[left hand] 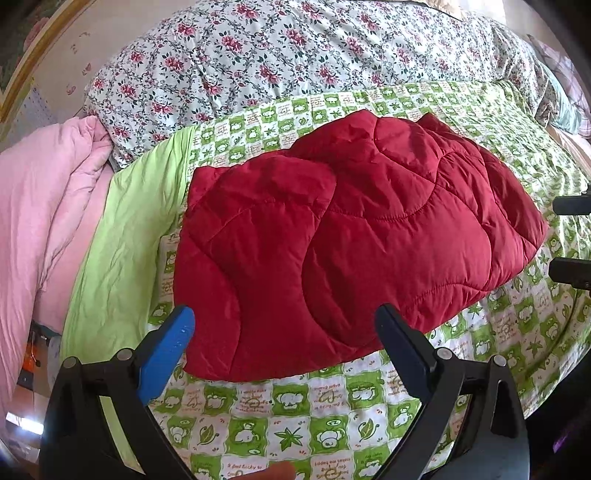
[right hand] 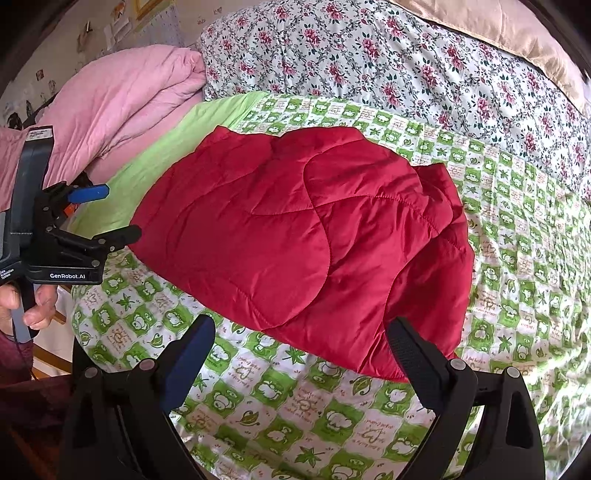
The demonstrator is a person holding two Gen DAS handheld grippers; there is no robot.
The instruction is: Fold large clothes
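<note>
A red quilted jacket lies folded into a compact bundle on the green-and-white patterned bedsheet; it also shows in the right wrist view. My left gripper is open and empty, its fingers just above the jacket's near edge. My right gripper is open and empty, at the jacket's near edge. The left gripper also shows in the right wrist view, open beside the jacket's left edge. The right gripper's fingertips peek in at the right edge of the left wrist view.
A pink duvet is piled at the left. A floral quilt lies along the back of the bed. A plain light-green strip borders the sheet's left side. A beige cover lies at the far right.
</note>
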